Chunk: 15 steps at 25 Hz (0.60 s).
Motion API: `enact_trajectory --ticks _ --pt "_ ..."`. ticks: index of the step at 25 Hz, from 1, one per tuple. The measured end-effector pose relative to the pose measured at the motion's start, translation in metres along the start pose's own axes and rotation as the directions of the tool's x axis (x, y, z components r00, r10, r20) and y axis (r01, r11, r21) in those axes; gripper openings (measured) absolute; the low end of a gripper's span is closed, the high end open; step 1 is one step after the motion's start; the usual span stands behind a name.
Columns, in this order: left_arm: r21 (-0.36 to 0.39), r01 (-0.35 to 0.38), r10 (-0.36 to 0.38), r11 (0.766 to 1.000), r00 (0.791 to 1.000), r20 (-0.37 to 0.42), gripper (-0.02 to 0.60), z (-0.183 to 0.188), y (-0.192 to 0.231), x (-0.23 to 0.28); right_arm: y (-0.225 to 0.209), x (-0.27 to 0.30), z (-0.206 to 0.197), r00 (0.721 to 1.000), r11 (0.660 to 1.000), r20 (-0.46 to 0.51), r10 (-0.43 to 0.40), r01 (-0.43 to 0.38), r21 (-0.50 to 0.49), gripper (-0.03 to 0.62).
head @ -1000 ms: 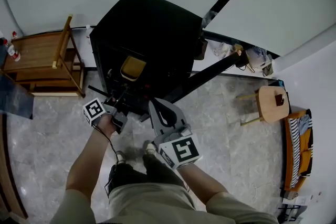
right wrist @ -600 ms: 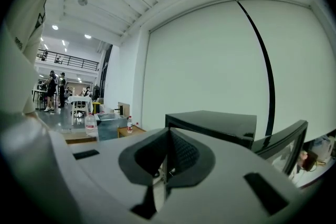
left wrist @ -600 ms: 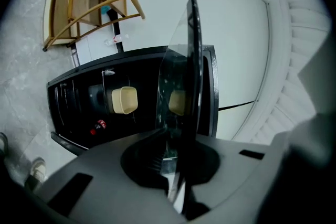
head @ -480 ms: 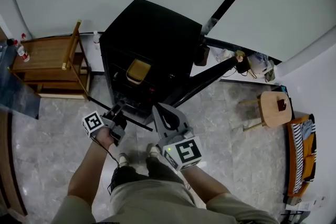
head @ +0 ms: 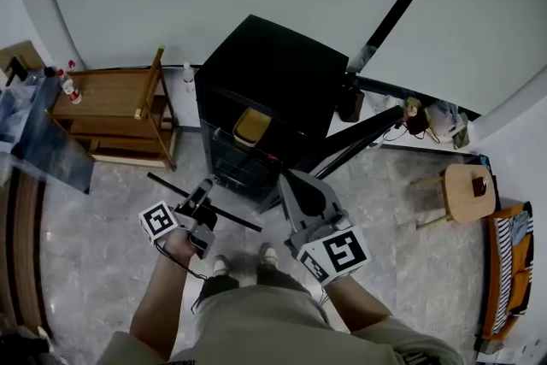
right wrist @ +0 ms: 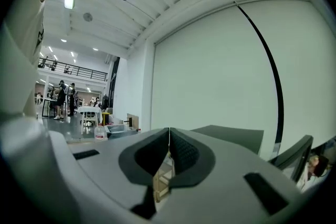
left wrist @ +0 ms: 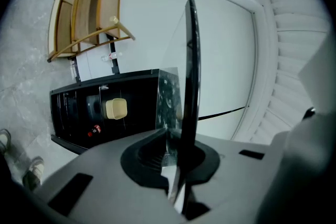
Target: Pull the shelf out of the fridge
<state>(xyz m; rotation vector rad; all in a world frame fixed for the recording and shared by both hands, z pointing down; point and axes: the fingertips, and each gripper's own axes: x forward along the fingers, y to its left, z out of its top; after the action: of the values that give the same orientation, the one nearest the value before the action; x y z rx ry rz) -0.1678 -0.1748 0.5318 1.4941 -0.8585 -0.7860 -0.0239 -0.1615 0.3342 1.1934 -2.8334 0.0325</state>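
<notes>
The black fridge stands open, its door swung to the right. My left gripper is shut on the shelf, a glass pane with a black rim, held in front of the fridge and apart from it. In the left gripper view the shelf stands edge-on between the jaws of the left gripper, with the fridge behind. My right gripper hovers beside the door, shut and empty. In its own view the right gripper shows the pads pressed together.
A yellow container sits inside the fridge. A wooden rack with a bottle stands at the left, a round stool at the right. Cables and clutter lie by the wall. The person's shoes are below the grippers.
The left gripper has drawn back from the fridge opening and risen, bringing the shelf out with it. The right gripper has also lifted and backed away.
</notes>
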Motion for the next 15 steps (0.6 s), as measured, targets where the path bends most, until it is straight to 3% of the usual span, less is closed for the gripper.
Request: enact_trajectory --ticks 4,8,15 --pt "0.01 0.021 -0.021 1.0 0.998 0.058 0.015 0.014 -0.04 -0.018 0.003 -0.008 0.046 0.996 0.998 0.091 0.024 -0.019 -0.055 -0.005" --pt "0.036 0.071 -0.076 0.997 0.988 0.133 0.015 0.032 -0.094 -0.03 0.002 -0.016 0.087 0.983 0.998 0.172 0.06 -0.054 -0.04 -0.005" --pt "0.146 0.134 -0.163 0.98 0.963 0.216 0.017 0.068 -0.173 -0.043 -0.005 -0.016 0.134 0.957 0.993 0.265 0.117 -0.11 -0.041 -0.005"
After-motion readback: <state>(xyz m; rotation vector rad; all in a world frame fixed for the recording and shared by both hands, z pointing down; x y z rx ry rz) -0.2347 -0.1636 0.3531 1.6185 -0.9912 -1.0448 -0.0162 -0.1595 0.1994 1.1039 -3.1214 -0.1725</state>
